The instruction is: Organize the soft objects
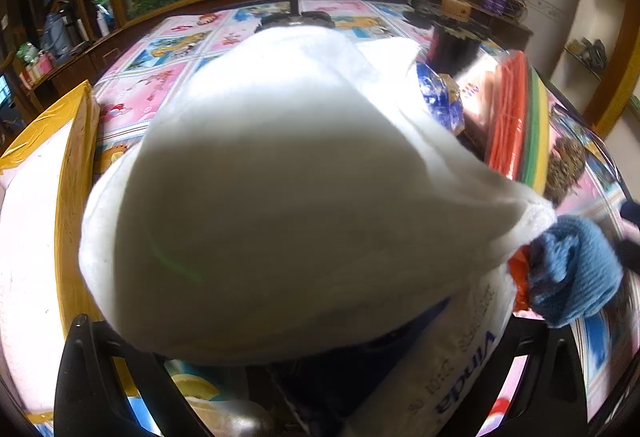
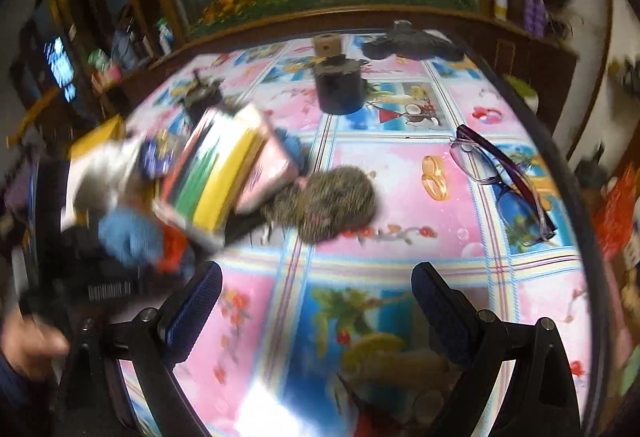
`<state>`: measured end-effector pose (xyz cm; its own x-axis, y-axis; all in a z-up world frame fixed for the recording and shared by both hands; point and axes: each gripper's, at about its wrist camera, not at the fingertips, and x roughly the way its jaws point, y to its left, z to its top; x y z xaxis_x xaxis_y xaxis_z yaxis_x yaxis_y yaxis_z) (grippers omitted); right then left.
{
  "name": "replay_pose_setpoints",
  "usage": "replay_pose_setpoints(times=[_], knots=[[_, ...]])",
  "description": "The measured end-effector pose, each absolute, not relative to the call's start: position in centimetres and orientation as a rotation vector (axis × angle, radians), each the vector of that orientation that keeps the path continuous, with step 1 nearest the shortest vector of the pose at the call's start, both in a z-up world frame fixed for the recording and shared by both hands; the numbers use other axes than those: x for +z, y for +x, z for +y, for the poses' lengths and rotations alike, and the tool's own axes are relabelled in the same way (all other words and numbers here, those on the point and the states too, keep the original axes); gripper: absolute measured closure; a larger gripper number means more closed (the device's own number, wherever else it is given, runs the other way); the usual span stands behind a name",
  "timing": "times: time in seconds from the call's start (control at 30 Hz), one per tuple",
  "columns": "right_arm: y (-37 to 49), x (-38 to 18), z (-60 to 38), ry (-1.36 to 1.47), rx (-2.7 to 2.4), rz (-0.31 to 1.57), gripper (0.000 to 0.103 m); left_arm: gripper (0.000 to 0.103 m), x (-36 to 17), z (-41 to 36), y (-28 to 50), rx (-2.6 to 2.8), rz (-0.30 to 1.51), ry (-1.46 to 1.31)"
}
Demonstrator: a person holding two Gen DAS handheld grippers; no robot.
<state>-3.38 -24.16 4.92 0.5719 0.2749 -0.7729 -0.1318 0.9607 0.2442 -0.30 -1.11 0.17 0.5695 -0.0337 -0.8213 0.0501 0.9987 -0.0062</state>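
A big white soft pad (image 1: pixel 280 177) fills the left wrist view, lifted in front of the camera. My left gripper (image 1: pixel 320 349) has its black arms wide apart beneath it and its fingertips are hidden. A Vinda tissue pack (image 1: pixel 452 377) lies between those arms. A blue knitted piece (image 1: pixel 572 269) sits at the pad's right corner. In the right wrist view the same pile is blurred at the left: white pad (image 2: pixel 100 165), blue knit (image 2: pixel 128 233), a pack of coloured sheets (image 2: pixel 212 177), a pink pack (image 2: pixel 268 169). My right gripper (image 2: pixel 316 301) hangs open over the table, holding nothing.
The table (image 2: pixel 400 165) wears a pink and blue picture cloth. A fuzzy brown round pad (image 2: pixel 332 201) lies mid-table, glasses (image 2: pixel 500 177) to its right, a black cylinder (image 2: pixel 340 89) further back. A yellow-edged box (image 1: pixel 68 165) stands at the left. A hand (image 2: pixel 28 345) is at the lower left.
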Motion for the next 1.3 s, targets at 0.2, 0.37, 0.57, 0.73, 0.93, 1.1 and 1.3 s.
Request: replay_pose_setpoints(times=[0.2,0.37,0.57,0.73,0.93,1.1,1.3], knots=[[0.8,4.3,-26.0,0.306,0.149,0.952,0.017,0.0,0.9,-0.1,-2.2,-0.142,0.992,0.01],[2.5,3.1,-25.9,0.343,0.152,0.983,0.025,0.0,1.7,0.8,-6.1,-0.248,0.962,0.001],[1.3,2.7,-24.8,0.354,0.211,0.985,0.046,0.0,2.7,1.6,-8.7,-0.342,0.946,-0.01],[-2.7,3.3,-24.8,0.341,0.277,0.954,0.048,0.0,3.3,1.8,-10.6,-0.424,0.932,-0.022],[-7.3,4.5,-26.2,0.35,0.293,0.891,0.048,0.0,2.8,2.2,-10.4,-0.424,0.974,-0.11],[-8.7,5.2,-26.7,0.349,0.299,0.856,0.048,0.023,1.9,2.3,-8.5,-0.291,1.04,-0.214],[-9.3,5.4,-26.2,0.345,0.333,0.831,0.048,0.034,1.9,1.8,-6.7,-0.208,1.074,-0.275]])
